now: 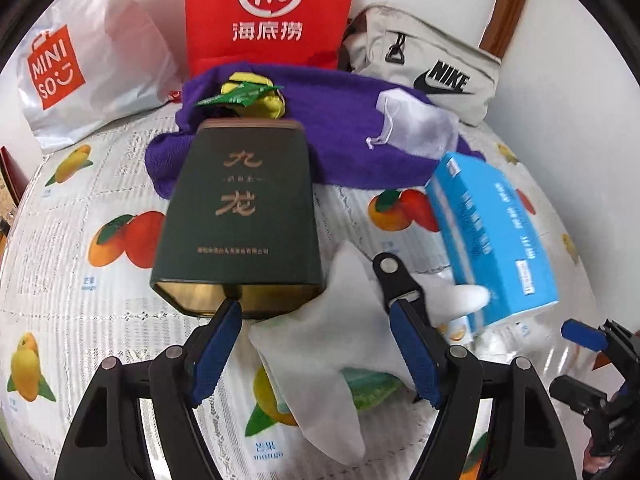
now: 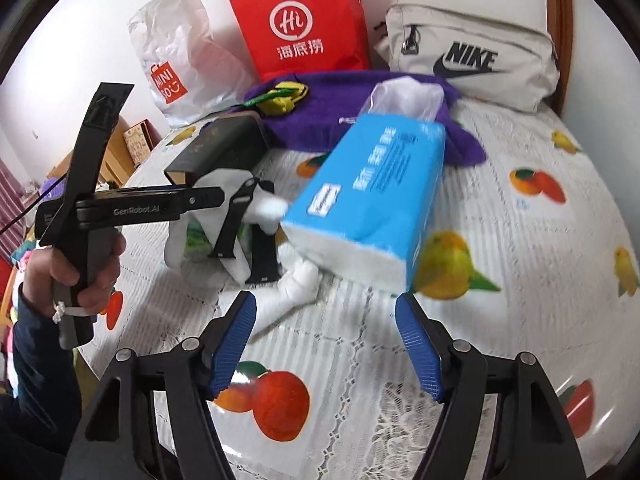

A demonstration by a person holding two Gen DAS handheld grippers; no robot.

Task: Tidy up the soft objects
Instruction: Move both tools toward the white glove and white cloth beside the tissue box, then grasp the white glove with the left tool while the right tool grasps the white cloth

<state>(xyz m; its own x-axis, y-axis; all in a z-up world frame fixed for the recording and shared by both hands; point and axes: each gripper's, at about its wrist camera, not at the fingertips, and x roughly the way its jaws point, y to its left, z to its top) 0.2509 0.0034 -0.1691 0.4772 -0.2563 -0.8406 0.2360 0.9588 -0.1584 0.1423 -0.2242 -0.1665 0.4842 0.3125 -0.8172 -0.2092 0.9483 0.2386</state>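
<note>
Cloth fills the gap between my left gripper (image 1: 316, 316) fingers — a soft white fabric piece (image 1: 316, 356), crumpled and loosely folded, lying on the fruit-printed white tablecloth (image 2: 500, 240) near me. The jaws stand spread wide around it and are not pressing it, so I judge I am lined up to pinch it, not yet holding. The cloth looks thin and limp; it should bunch under the pads.

Just left of it lies a dark green rectangular tea tin (image 1: 236, 216) on its side, open mouth toward me. To the right, a light blue plastic-wrapped tissue pack (image 1: 492, 236) is tilted, its near end resting by the cloth. My right gripper (image 2: 326, 340) hovers near the table's front, jaws apart and empty, probably kept clear to let the left work.

Farther back a purple towel (image 1: 332, 128) sprawls, with a small sheer white drawstring pouch (image 1: 416, 128) on it. Against the far wall stand a red paper bag (image 1: 272, 12), a white plastic shopping bag (image 1: 80, 60) and a beige zip pouch (image 1: 432, 64).
</note>
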